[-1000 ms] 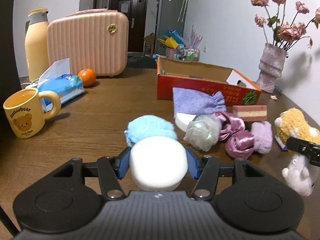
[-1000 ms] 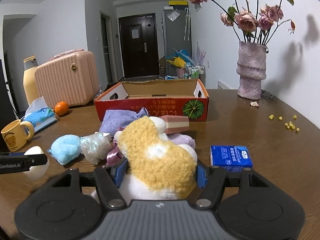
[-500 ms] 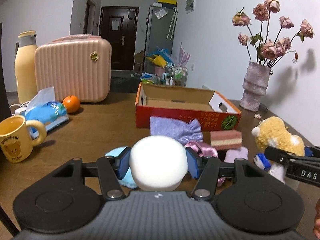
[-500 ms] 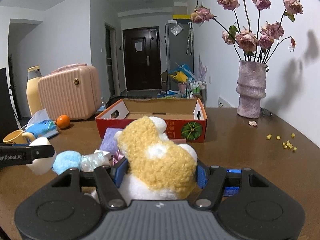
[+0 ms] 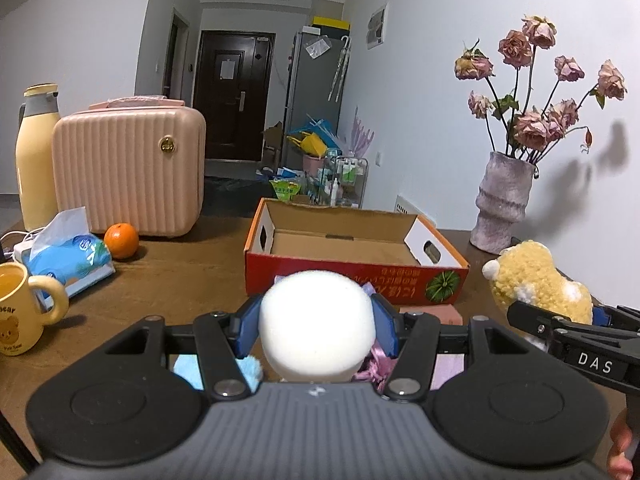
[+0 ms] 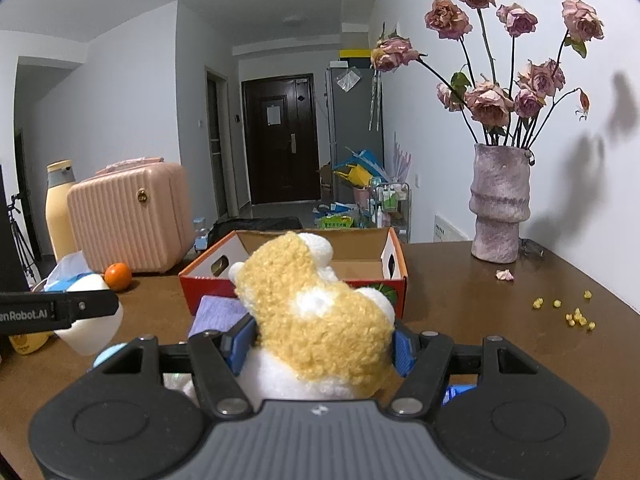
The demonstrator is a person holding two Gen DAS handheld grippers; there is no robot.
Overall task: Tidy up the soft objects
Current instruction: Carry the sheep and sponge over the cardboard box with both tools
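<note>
Left gripper [image 5: 317, 322] pinches white foam ball [image 5: 317, 326], held up in air. Right gripper [image 6: 320, 344] squeezes yellow plush toy [image 6: 316, 320], also up. Open red box [image 5: 352, 260] sits straight ahead near table's far edge, empty. Left looks nearer box.

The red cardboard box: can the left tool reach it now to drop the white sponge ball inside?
Probably yes. The red cardboard box lies straight ahead of the left tool, open on top, and the white sponge ball is held above the pile.
</note>
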